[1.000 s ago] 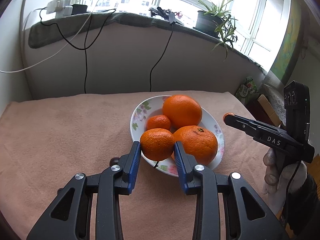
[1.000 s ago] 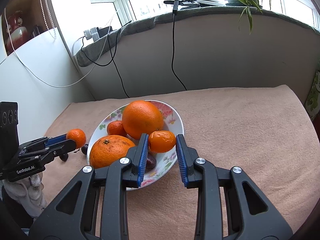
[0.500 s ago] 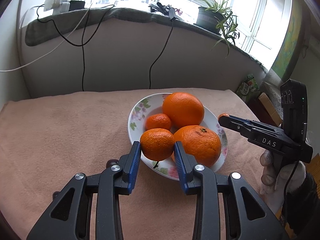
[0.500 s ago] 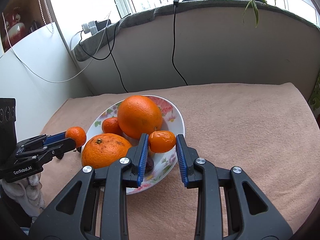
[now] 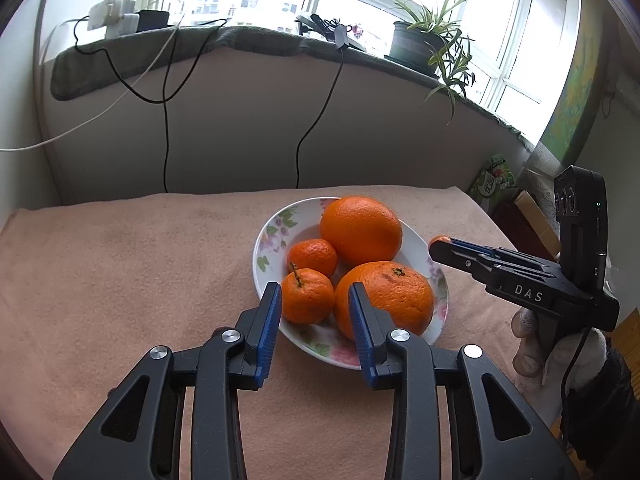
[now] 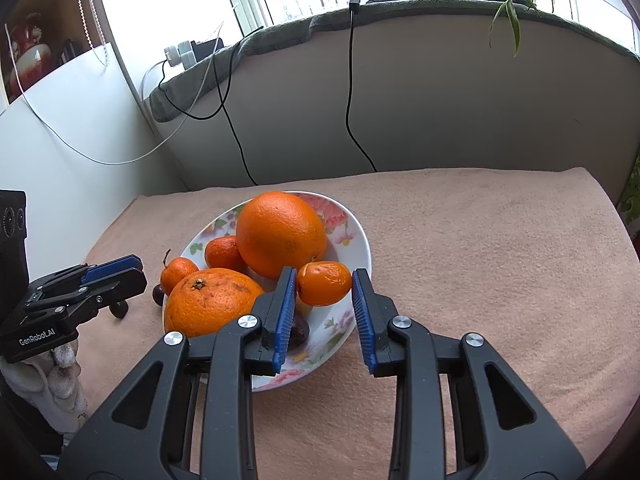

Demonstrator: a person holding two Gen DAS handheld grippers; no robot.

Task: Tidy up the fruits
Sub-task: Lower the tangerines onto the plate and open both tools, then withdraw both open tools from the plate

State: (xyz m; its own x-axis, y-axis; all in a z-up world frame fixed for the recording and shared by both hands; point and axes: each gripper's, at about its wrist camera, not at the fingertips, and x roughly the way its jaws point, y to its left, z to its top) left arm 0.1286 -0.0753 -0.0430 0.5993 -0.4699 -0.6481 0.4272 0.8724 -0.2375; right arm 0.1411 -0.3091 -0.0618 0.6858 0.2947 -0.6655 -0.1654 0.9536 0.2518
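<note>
The small mandarin (image 5: 307, 297) with the stem lies on the near left edge of the flowered plate (image 5: 267, 240); its stem points up and a little away from the camera, and the fruit is almost round, so a long axis I cannot tell. The left tool (image 5: 314, 320) is around it with the jaws apart; a gap shows between the right blue pad and the fruit, and the left pad (image 5: 269, 320) is just beside it. Half a second ago this mandarin was clamped between the pads above the plate rim; now it rests in the plate and the jaws have opened.

In the right wrist view, the right tool (image 6: 325, 312) has a small wrinkled mandarin (image 6: 325, 283) between its pads; its long axis lies across, from one pad to the other; it touches the left pad, and a narrow gap shows at the right pad (image 6: 362, 312), so the jaws are wider than before and whether they still grip I cannot tell.

The plate stands on the surface with a pink cloth (image 6: 480, 240); in it are a big orange (image 6: 281, 234) at the back, a second big orange (image 6: 210, 300) at the front with its stem scar up, a small mandarin (image 6: 222, 253) between them, and a dark fruit (image 6: 298, 330) under the right tool. Two dark small fruits (image 6: 158, 294) lie on the cloth just beside the plate.
</note>
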